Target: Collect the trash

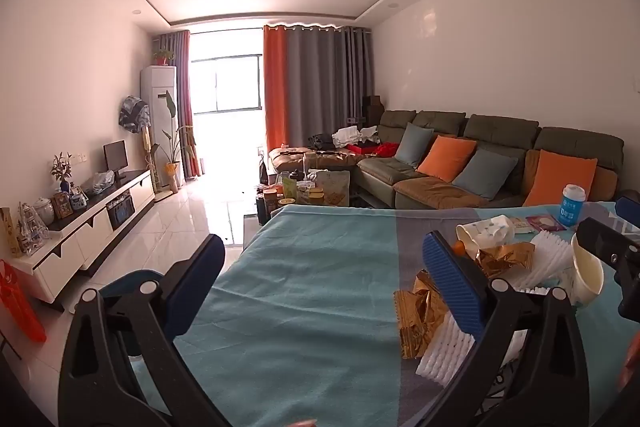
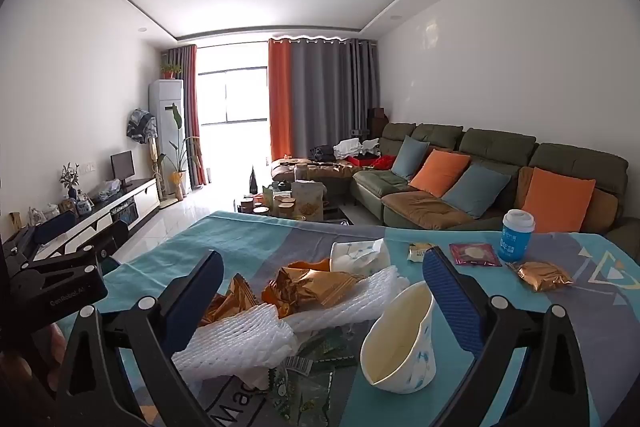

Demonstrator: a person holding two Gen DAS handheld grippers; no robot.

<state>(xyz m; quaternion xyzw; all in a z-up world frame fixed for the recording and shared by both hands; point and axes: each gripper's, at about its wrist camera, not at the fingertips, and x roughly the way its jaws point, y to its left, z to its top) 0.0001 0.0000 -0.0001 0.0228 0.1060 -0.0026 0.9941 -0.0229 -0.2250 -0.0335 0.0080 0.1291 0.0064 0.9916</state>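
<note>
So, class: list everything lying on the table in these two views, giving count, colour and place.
paper cups: two, white, one near and tipped, one behind, lying
gold wrappers: about four, scattered
foam nets: two, white, centre
bottle: one, blue, upright, far right
red sachet: one, beside the bottle
green wrappers: under the nets, count unclear
tablecloth: one, teal and grey
left hand-held gripper: open
right hand-held gripper: open
</note>
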